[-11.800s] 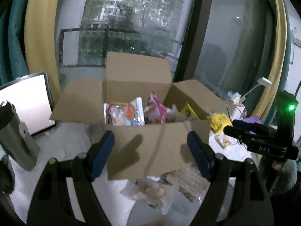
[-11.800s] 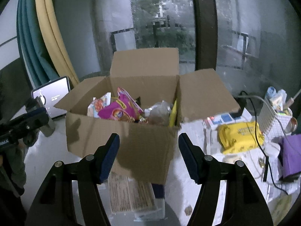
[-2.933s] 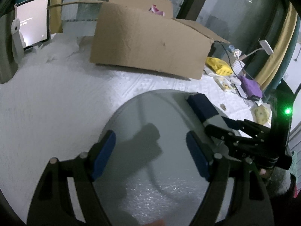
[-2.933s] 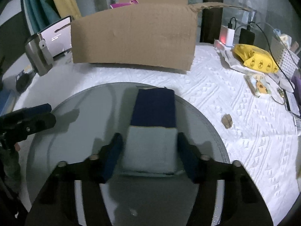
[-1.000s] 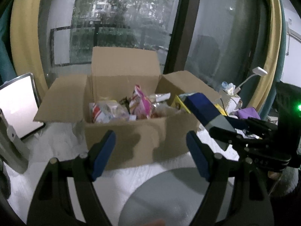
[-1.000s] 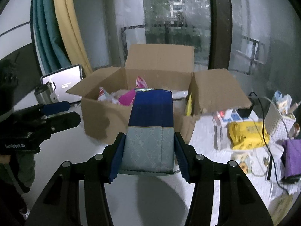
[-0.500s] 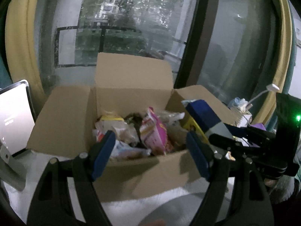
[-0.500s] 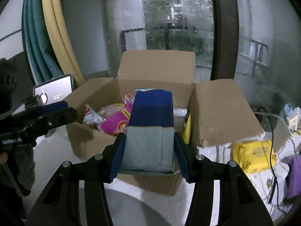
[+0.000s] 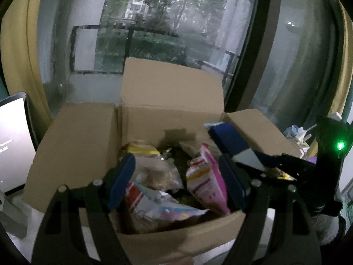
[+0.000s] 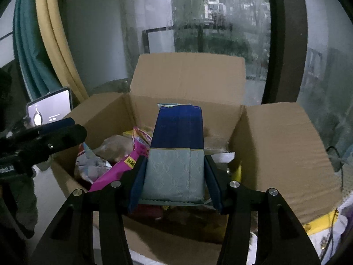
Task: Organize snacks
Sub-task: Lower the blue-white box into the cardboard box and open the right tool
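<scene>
Right claw [image 10: 174, 184] grips a blue pack [image 10: 177, 150] over the open box [image 10: 284, 154]; left claw [image 9: 176, 183] gapes empty.

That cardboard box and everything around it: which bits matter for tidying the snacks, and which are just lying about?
For the job:
cardboard box
blue packet in right gripper
pink snack bag
left gripper

Lying about:
tablet
yellow pack

text: yellow tag [image 10: 130, 163] on pink snack packet [image 10: 114, 172], characters unreadable | tablet [image 10: 51, 110] at far left, screen writing too small | other print: blurred
</scene>
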The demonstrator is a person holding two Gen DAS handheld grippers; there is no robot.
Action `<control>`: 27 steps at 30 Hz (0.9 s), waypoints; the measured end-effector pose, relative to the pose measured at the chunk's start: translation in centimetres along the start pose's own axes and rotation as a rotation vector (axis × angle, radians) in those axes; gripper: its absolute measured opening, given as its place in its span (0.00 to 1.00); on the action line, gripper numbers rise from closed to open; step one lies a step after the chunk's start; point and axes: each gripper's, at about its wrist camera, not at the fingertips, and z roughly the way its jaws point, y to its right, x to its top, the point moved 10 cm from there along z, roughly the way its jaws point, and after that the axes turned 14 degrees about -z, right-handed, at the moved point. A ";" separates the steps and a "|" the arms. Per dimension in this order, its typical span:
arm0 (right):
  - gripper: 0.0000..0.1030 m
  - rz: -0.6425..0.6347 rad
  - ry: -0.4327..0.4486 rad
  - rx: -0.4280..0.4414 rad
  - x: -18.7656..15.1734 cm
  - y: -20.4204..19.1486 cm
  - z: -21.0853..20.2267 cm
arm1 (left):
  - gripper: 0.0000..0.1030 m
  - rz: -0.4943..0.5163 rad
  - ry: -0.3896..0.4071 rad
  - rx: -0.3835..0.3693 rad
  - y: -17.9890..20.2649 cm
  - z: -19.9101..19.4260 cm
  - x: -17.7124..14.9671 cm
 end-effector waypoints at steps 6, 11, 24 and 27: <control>0.53 0.021 -0.040 0.009 -1.2 0.0 2.2 | 0.77 0.002 -0.016 0.020 -0.6 1.2 -0.2; 0.53 0.030 -0.062 -0.004 -1.8 0.3 2.9 | 0.77 -0.006 -0.019 0.027 -1.0 1.3 -0.2; 0.55 0.041 -0.080 -0.015 -2.2 0.1 1.8 | 0.77 0.009 0.002 0.020 0.2 -1.6 -0.5; 0.61 0.041 -0.068 -0.022 -2.0 0.0 0.8 | 0.77 0.016 0.008 0.013 0.7 -2.7 -0.8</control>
